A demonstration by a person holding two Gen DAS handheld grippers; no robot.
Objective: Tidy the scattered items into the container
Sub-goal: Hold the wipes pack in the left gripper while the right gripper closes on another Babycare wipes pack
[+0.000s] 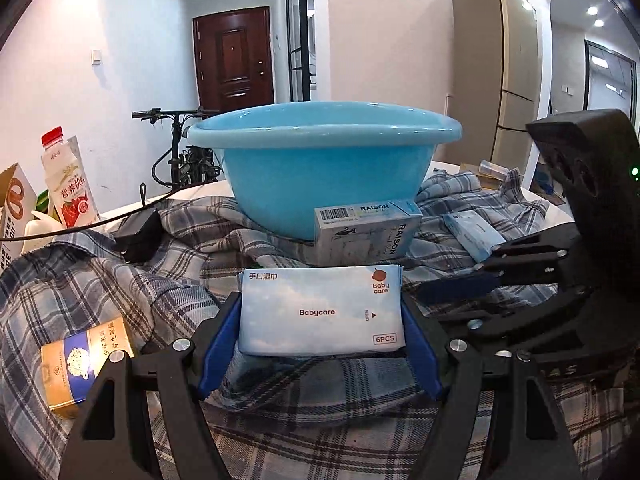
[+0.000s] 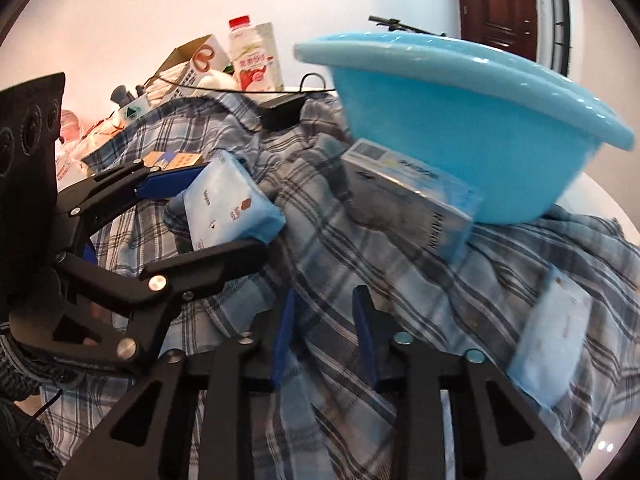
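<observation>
1. Gold-and-blue carton (image 1: 82, 364) low at far left on the plaid cloth (image 1: 120, 280), partly cut off behind the left gripper's frame; full shape not visible.
2. Black adapter (image 1: 138, 234) and cable beyond it; milk carton (image 1: 68, 184) and clutter at the table's back edge, not part of the job by the look of it.
3. Left gripper (image 1: 320, 320) at centre, blue pads pressed against both short ends of the Babycare wipes pack (image 1: 320, 312); pack pinched flat, label up.
4. Best handling, as a judgement: keep the squeeze even, since soft packaging may bow or slip; lift straight up clear of the cloth folds, carry over the rim of the blue basin (image 1: 324, 160), release only once inside.
5. RAISON box (image 1: 366, 236) directly between pack and basin, touching the basin wall; worth clearing it with height.
6. Basin interior hidden from both views; contents impossible to tell.
7. Second pale-blue pack (image 2: 548, 352) at right on the cloth, blurred, label unreadable.
8. Right gripper (image 2: 324, 332) hovering above bare cloth, fingers slightly apart, holding nothing.
</observation>
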